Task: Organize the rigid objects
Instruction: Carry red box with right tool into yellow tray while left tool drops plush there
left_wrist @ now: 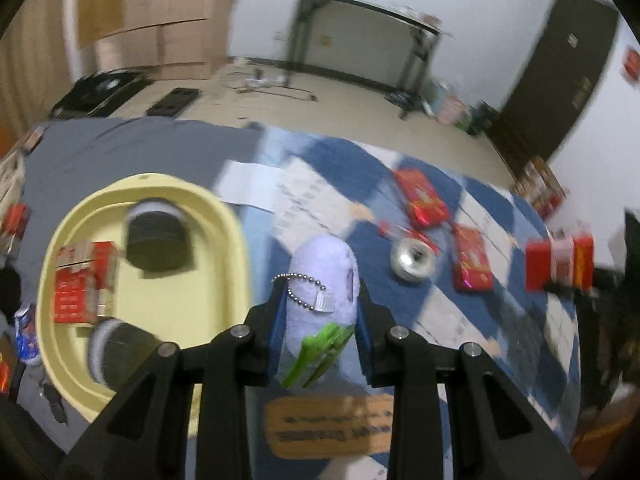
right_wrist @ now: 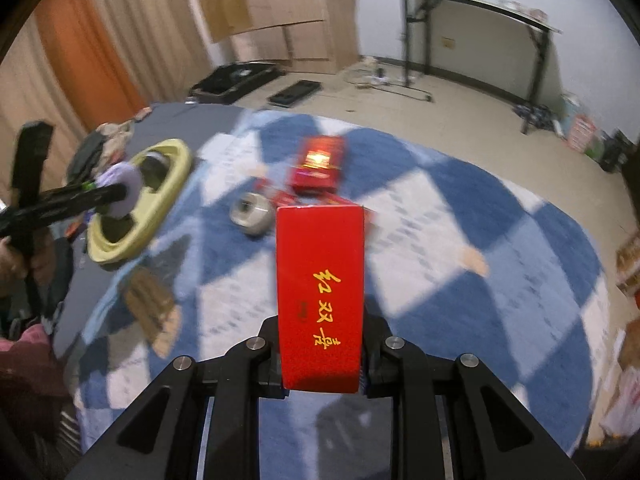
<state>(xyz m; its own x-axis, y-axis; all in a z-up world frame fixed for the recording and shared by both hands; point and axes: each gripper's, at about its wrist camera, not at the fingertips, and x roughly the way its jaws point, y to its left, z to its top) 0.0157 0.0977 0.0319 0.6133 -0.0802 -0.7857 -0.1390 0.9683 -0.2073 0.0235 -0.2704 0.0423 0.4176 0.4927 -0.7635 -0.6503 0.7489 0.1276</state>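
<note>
My left gripper (left_wrist: 320, 308) is shut on a lilac plush toy (left_wrist: 324, 280) with a bead chain and green leaf, held above the blue checked blanket, just right of the yellow tray (left_wrist: 228, 220). The tray holds a red box (left_wrist: 84, 280) and two dark cylinders (left_wrist: 158, 240). My right gripper (right_wrist: 320, 344) is shut on a red box with gold characters (right_wrist: 320, 288), held above the blanket. From the right wrist view the left gripper (right_wrist: 120, 196) with the plush shows over the yellow tray (right_wrist: 176, 168).
On the blanket lie a silver metal cup (left_wrist: 412, 260), also in the right wrist view (right_wrist: 250, 214), red packets (left_wrist: 420, 200) (left_wrist: 472, 260) and a brown label (left_wrist: 332, 424). A grey sheet (left_wrist: 120, 144) lies beyond the tray. More red boxes stand at the right edge (left_wrist: 540, 184).
</note>
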